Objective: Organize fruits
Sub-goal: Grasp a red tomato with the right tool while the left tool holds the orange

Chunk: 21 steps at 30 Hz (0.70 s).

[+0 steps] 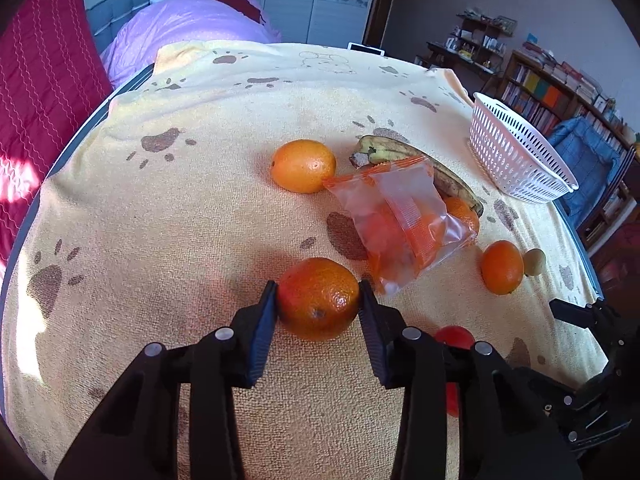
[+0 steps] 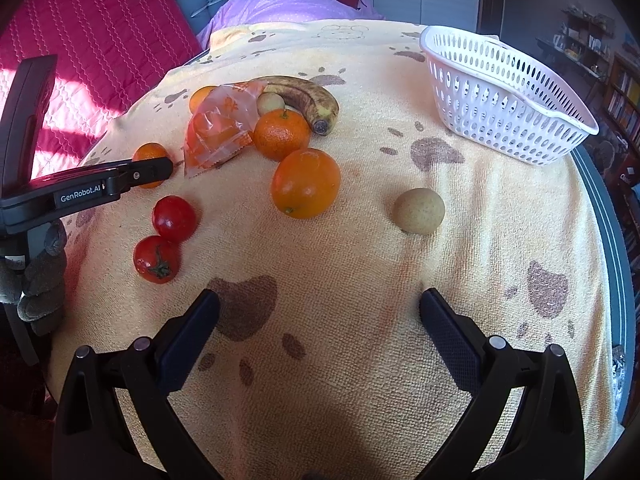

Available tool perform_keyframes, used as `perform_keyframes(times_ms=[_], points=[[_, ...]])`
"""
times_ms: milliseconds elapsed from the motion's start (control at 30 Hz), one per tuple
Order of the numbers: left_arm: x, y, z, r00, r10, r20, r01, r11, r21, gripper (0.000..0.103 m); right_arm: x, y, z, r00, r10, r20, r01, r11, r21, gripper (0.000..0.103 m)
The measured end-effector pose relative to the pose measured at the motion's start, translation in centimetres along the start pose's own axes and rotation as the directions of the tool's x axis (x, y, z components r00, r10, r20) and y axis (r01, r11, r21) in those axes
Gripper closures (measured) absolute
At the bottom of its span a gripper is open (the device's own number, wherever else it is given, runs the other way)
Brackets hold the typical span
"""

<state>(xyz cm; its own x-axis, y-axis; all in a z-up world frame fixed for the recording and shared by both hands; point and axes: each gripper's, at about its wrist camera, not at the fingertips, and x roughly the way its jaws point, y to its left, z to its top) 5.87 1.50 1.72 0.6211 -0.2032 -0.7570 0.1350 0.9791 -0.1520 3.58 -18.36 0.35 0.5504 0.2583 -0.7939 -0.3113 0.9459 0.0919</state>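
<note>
My left gripper (image 1: 319,300) is shut on a mandarin orange (image 1: 319,298) that rests on the yellow paw-print towel (image 1: 200,220); it also shows in the right wrist view (image 2: 150,156). My right gripper (image 2: 319,312) is open and empty above the towel. Ahead of it lie a large orange (image 2: 306,183), a round tan fruit (image 2: 419,211), two tomatoes (image 2: 174,218) (image 2: 157,259), another orange (image 2: 282,134), a spotted banana (image 2: 308,98) and a clear plastic bag with orange pieces (image 2: 220,128). A white plastic basket (image 2: 504,92) stands at the far right.
The towel covers a table with a grey edge (image 2: 612,240). A bed with a purple cover (image 1: 188,20) and a red quilt (image 1: 44,72) lie behind and left. Bookshelves (image 1: 560,88) stand at the right.
</note>
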Motion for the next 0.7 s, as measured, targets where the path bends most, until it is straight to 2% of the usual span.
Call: perform_keyframes(times_ms=[100,233,300,367,433,700], points=[[-0.6,0.6,-0.1,0.999,-0.010,0.031,0.011,1.000,-0.030,0.063,-0.8,0.9,0.2,1.000,0.015,0.021,-0.015,0.999,-0.031,0.002],[-1.4,1.4,-0.3,0.998,-0.010,0.068,0.015,0.997,-0.075,0.063,-1.3,3.4,0.6,0.994,0.104,0.034,-0.102,0.992,-0.069,0.002],[-1.5,1.7,-0.3,0.997,-0.003,0.075,0.010,0.995,-0.095,0.063,-1.2,5.0,0.9,0.992,0.122,0.036,-0.117,0.986,-0.115,0.003],[-1.6,2.0,-0.3,0.997,0.000,0.078,0.008,0.994,-0.111,0.063,-0.9,6.4,1.2,0.990,0.140,0.023,-0.135,0.979,-0.153,0.013],[-1.6,2.2,-0.3,0.997,0.004,0.074,0.005,0.992,-0.124,0.063,-0.2,7.2,1.7,0.987,0.159,-0.001,-0.157,0.974,-0.165,0.031],[-1.4,2.6,-0.4,0.998,0.002,0.062,0.007,0.990,-0.140,0.063,1.7,8.6,2.8,0.980,0.196,-0.045,-0.201,0.962,-0.184,0.055]])
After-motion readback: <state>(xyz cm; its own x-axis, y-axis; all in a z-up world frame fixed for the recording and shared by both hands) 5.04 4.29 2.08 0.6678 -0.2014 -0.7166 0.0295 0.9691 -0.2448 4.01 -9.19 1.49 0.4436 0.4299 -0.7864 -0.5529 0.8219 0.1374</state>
